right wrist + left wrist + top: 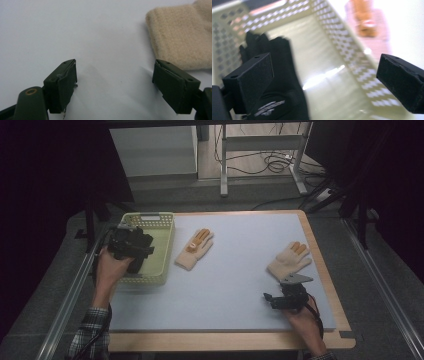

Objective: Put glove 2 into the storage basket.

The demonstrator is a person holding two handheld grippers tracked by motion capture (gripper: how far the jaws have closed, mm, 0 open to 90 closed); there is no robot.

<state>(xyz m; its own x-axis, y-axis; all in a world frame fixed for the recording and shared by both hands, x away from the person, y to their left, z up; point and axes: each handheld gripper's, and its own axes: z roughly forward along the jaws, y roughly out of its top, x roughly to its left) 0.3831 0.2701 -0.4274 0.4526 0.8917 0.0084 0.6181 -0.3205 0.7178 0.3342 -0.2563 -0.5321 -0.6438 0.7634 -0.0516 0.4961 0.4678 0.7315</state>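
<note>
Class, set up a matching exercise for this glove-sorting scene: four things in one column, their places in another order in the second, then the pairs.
Things:
1. black glove
2. basket
3. glove with cuff toward basket
4. left hand-held gripper

Places:
A. at the mat's left edge
B. mid-mat, just right of the basket
C. lying inside the basket
D. open, above the basket

Pairs: 1-C, 2-A, 3-B, 4-D

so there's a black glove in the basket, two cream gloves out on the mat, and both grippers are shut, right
Not quite: both grippers are open. The left gripper view shows its jaws wide apart over the basket with the black glove lying inside, and the right gripper view shows open jaws with bare mat between them. The rest holds: two cream gloves lie on the mat.
</note>
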